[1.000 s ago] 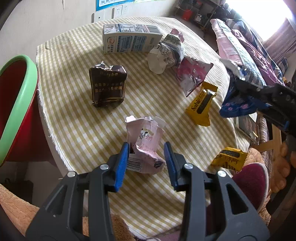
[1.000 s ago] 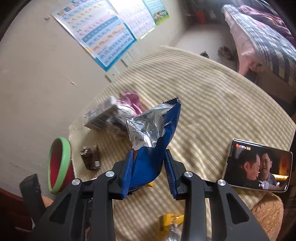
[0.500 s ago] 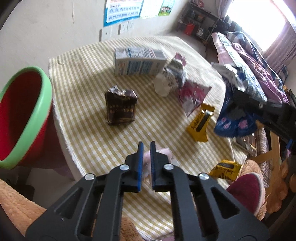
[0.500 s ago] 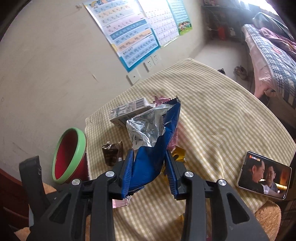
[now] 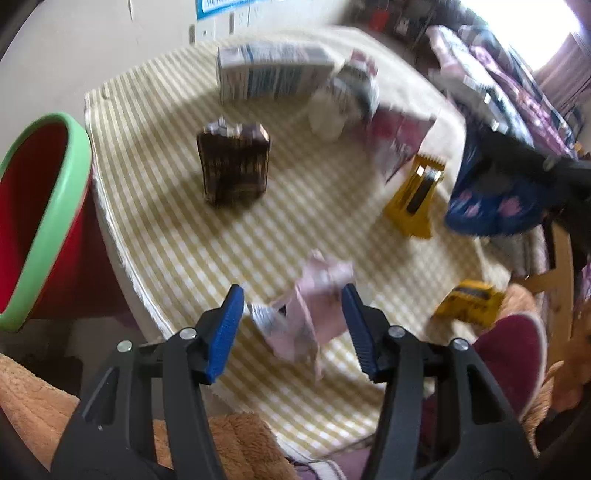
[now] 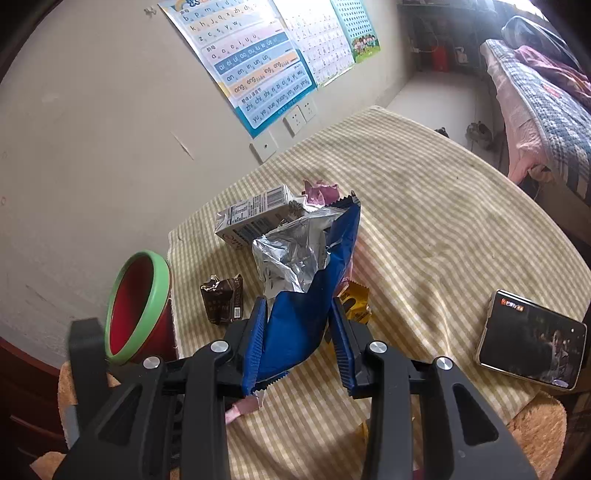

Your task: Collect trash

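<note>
Left tongs (image 5: 291,328) just opening, released; crumpled pink paper wrapper (image 5: 308,317) loose between jaws. Right tongs (image 6: 299,343) grasp blue foil snack bag (image 6: 314,295). Next, I judge: re-grip wrapper, carry to red green-rimmed bucket (image 5: 55,206) at left.

Your left wrist view is smeared with motion blur: the milk carton (image 5: 271,75), the brown pouch (image 5: 233,166) and the pink wrapper (image 5: 308,314) all lose their print, while the black gripper arms close to the lens stay crisp. Daylight floods in from a window (image 5: 565,22) at the upper right, blown out to white. Your right wrist view is sharp; you can read the wall poster (image 6: 251,62) and the phone screen (image 6: 530,339). Its light also seems to come from the upper right, and the foil of the blue bag (image 6: 306,280) glints. Shadows on the checked tablecloth (image 6: 424,221) are soft. Both pictures bend strongly and go dark at the corners.
</note>
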`<state>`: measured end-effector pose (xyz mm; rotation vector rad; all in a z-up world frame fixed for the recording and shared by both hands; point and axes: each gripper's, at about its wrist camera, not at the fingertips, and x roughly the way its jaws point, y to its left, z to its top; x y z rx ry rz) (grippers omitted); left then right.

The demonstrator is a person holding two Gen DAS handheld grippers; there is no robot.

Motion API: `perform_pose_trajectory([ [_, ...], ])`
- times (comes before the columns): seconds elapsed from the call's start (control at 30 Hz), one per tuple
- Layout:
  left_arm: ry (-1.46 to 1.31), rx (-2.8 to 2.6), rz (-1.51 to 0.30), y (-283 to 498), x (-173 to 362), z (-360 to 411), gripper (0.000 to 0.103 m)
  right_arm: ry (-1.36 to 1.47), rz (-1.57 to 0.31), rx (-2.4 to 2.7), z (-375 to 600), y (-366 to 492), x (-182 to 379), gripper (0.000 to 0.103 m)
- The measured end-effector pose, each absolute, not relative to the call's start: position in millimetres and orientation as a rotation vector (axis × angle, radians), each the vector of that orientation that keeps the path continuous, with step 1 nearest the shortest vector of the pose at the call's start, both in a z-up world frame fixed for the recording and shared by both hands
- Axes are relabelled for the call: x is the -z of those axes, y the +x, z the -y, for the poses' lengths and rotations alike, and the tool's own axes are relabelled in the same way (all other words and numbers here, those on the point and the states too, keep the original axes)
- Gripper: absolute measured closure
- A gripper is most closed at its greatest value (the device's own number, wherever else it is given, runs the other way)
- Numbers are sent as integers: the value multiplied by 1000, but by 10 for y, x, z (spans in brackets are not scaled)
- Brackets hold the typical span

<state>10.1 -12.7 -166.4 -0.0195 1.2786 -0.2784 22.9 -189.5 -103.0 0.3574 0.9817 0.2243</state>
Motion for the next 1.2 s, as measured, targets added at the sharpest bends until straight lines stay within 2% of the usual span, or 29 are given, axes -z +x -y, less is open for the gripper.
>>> perform_pose_trajectory([
  [0.07,-5,296,-1289,89,1683,164,47,355,-983,-226,1881,229,1038,68],
  [0.17,57,305,-1294,62,1724,251,47,360,-987,-228,1872,232,1051,68],
  [0.23,61,315,-1281,63,1715,265,66,359,-987,-231,1868,228,1052,68],
  [0.43,39,303,-1162,39,1435,189,79,360,-979,-227,1867,219,1033,68],
  [0.47,52,294,-1126,32,1339,180,87,359,-979,-226,1865,219,1028,68],
  [0.77,121,212,-862,-41,628,66,86,331,-991,-236,1763,243,1028,68],
  [1.2,50,174,-733,-121,208,-250,86,269,-1035,-257,1512,276,1067,68],
])
